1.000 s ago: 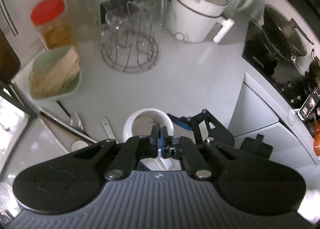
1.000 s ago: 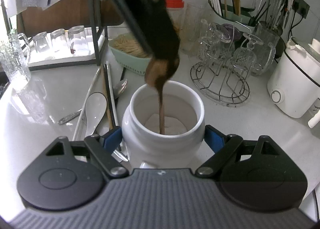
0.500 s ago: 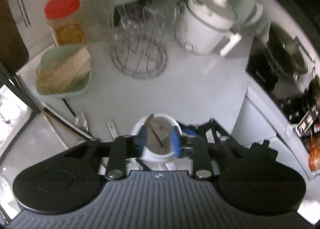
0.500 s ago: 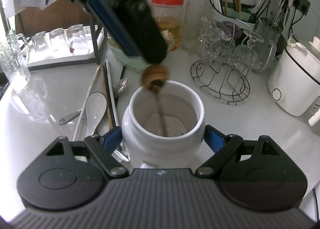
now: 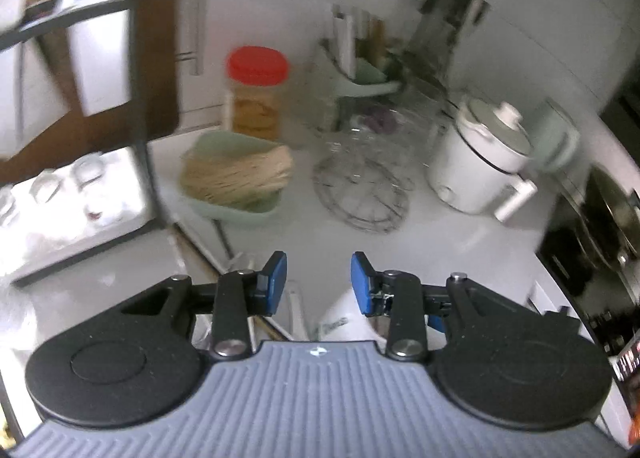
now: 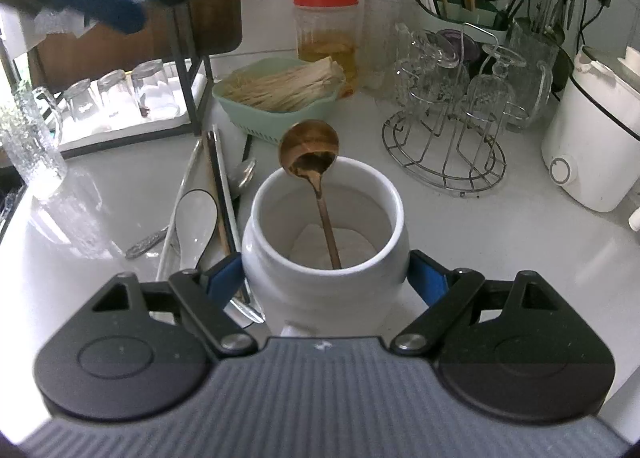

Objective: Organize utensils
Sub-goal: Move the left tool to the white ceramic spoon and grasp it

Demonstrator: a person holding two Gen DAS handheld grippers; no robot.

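A white ceramic jar (image 6: 324, 258) stands on the counter between the fingers of my right gripper (image 6: 326, 278), which is shut on its sides. A brown wooden spoon (image 6: 310, 155) stands in the jar, bowl up, leaning on the far rim. My left gripper (image 5: 319, 278) is open and empty, raised above the counter; it shows blurred at the top left of the right wrist view (image 6: 96, 5). The jar's edge shows in the left wrist view (image 5: 340, 318). Loose utensils lie left of the jar: a white ceramic spoon (image 6: 196, 217), chopsticks (image 6: 218, 193) and a metal spoon (image 6: 242, 173).
A green basket of sticks (image 6: 280, 97), a red-lidded jar (image 6: 326, 29), a wire glass rack (image 6: 452, 129) and a white cooker (image 6: 596, 129) stand behind. A utensil holder (image 6: 452, 1) is at the back. A shelf with glasses (image 6: 120, 97) is at the left.
My left gripper opened and let go of the wooden spoon, which now stands in the jar. The left gripper then lifted up and away to the left. The right gripper has not moved.
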